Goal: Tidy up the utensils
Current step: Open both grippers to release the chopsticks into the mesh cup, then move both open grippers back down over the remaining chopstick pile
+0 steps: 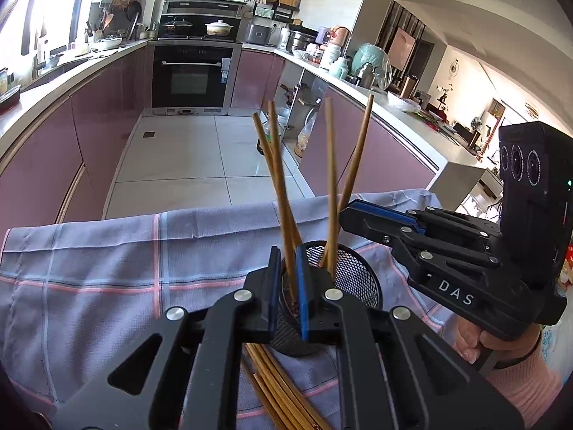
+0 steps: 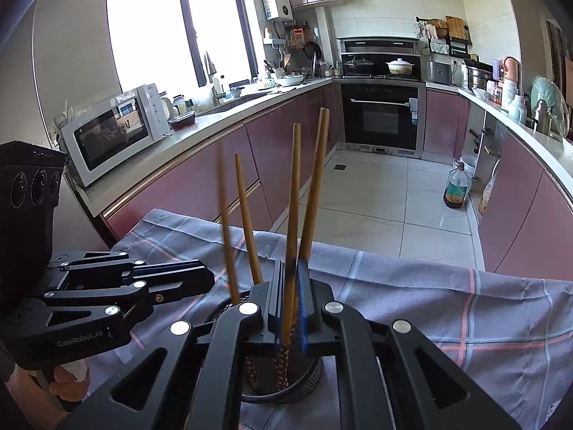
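Chopsticks [image 1: 286,215] stand nearly upright, clamped between the left gripper's [image 1: 286,286] jaws, tips inside the mesh holder [image 1: 358,272] directly below; the right gripper's [image 2: 290,301] jaws likewise clench another pair [image 2: 297,215].

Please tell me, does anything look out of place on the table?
Yes. Several loose chopsticks lie flat on the checked cloth beside the mesh holder, while others stand inside it, leaning at different angles. Nothing looks spilled or broken.

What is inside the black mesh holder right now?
Four wooden chopsticks stand in the mesh holder, tips up. The left gripper and right gripper each clamp some of them. The holder's bottom is hidden by the grippers.
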Motion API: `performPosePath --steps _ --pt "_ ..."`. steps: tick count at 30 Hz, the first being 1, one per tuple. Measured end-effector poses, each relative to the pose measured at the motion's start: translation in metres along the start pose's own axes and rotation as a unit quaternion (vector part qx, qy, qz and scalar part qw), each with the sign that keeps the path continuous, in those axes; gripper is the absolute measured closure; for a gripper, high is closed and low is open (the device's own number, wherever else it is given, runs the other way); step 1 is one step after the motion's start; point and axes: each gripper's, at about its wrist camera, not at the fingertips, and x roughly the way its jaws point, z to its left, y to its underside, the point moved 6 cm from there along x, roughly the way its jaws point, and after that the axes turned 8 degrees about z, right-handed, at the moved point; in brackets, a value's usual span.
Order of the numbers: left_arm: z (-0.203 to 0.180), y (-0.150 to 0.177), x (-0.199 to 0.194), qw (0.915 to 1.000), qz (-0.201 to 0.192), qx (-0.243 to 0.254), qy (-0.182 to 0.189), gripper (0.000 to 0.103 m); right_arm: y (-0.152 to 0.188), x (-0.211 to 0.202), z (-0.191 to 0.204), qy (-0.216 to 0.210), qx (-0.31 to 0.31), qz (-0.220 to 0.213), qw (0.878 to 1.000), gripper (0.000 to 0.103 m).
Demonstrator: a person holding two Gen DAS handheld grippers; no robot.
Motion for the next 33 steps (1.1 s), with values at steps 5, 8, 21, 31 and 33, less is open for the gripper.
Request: performPosePath --steps 5,8,21,31,33 --pt "0.008 0.004 0.001 0.9999 -0.009 -0.013 -0.001 0.084 0.002 -0.002 0.001 -0.001 0.001 -0.009 1.0 0.093" --pt "0.011 0.009 -0.006 0.9996 -0.02 -0.019 -0.005 0.08 0.002 -0.004 0.0 -0.003 0.001 -0.013 1.0 0.092" --pt "0.019 0.033 -0.045 0.996 -0.074 -0.026 -0.043 0.061 0.014 -0.038 0.014 -0.023 -0.004 -0.055 0.998 0.079" --pt "0.021 0.081 -0.065 0.9932 -0.08 -0.022 -0.081 0.051 0.062 -0.054 0.045 -0.06 -0.041 -0.04 0.997 0.068" --pt "0.023 0.093 -0.063 0.9929 -0.074 -0.024 -0.09 0.05 0.078 -0.047 0.047 -0.064 -0.042 -0.021 0.997 0.068"
